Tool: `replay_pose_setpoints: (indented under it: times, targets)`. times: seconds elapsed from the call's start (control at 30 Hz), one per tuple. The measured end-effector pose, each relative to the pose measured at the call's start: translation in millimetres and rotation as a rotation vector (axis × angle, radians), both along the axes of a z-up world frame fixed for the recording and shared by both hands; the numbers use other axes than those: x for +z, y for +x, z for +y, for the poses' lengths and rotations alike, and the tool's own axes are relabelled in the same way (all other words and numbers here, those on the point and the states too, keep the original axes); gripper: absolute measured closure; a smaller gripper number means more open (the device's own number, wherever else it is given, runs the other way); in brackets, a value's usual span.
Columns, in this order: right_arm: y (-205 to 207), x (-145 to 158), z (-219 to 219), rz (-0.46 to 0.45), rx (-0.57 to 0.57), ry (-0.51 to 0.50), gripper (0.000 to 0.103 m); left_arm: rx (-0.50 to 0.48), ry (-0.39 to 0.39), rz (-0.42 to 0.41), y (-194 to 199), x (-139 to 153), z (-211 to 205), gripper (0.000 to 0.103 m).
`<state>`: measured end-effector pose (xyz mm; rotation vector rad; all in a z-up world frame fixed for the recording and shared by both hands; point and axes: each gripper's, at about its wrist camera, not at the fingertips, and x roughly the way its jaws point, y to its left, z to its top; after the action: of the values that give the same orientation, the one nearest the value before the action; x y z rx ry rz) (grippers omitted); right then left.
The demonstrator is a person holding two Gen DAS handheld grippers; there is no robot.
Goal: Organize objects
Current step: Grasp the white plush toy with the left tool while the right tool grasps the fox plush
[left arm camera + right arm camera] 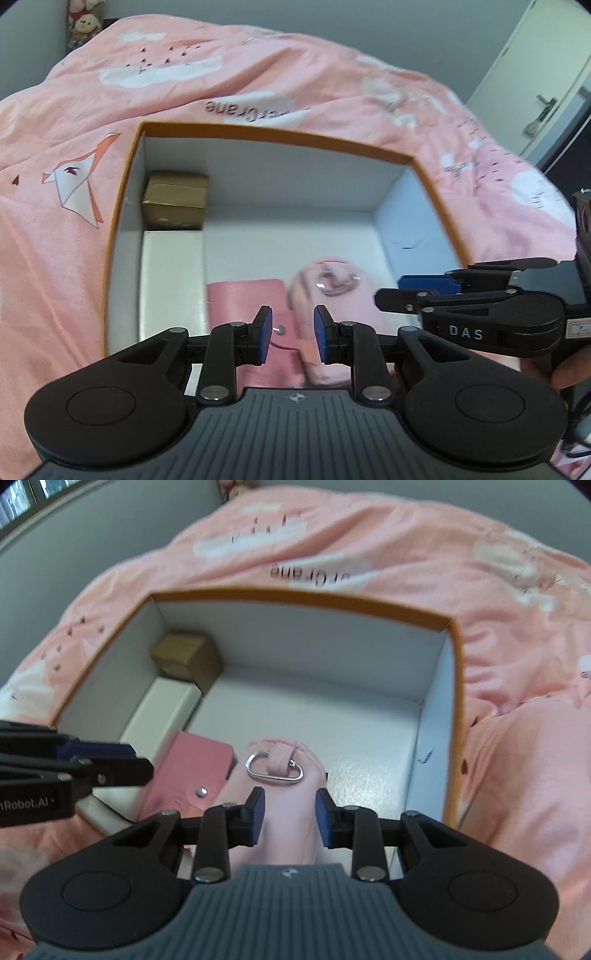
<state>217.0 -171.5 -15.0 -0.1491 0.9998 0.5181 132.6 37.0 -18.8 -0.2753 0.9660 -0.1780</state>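
An orange-rimmed cardboard box (452, 686) with white inner walls sits open on a bed covered by a pink quilt (517, 635), and both grippers hang over its near end, tilted down into it. Along the box's left wall lie a small brown carton (186, 657) in the far corner and a long white box (159, 709) just in front of it. Beside those, a pink wallet (192, 771) with a snap button rests on the floor of the box, and touching its right edge is a soft pink pouch (284, 812) with a fabric loop carrying a silver clip (274, 768). The left gripper (292, 334) has its blue fingers (264, 332) drawn close with only a narrow gap, and nothing is caught between them; the wallet and pouch lie below. The right gripper (289, 818) also holds its fingers a little apart, over the pouch's near end, and I see no pinch or lift of the cloth, so it looks empty too. The pouch seems light and limp; it would sag if taken at one end, so the firmer seam near the loop is the better hold, while the smooth metal clip would likely slide off the pads. The wallet looks stiffer and flat, best pinched across its exposed edge. The right half of the box floor is bare.
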Motion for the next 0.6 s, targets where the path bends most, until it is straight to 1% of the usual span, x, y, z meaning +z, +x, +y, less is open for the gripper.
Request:
replay_pose_setpoints:
  times: [0.07, 0.2, 0.33, 0.37, 0.47, 0.53, 0.6]
  targets:
    - [-12, 9, -3, -0.032, -0.013, 0.022, 0.071, -0.016, -0.028, -0.015, -9, 5, -3, 0.076]
    - [-38, 25, -15, -0.079, -0.046, 0.070, 0.071, -0.032, -0.081, -0.018, -26, 10, -7, 0.076]
    - [-63, 35, -27, -0.108, -0.086, 0.112, 0.071, -0.012, -0.101, -0.052, -44, 16, -10, 0.076]
    - [-68, 37, -29, -0.114, -0.094, 0.119, 0.071, -0.008, -0.121, -0.058, -47, 17, -10, 0.076]
    - [-83, 41, -38, -0.136, -0.123, 0.127, 0.072, -0.038, -0.159, -0.056, -54, 18, -15, 0.076]
    - [-90, 41, -45, -0.128, -0.146, 0.133, 0.074, -0.048, -0.171, -0.030, -55, 12, -19, 0.076]
    - [-96, 37, -53, -0.096, -0.172, 0.140, 0.087, -0.062, -0.177, 0.001, -55, 6, -26, 0.076]
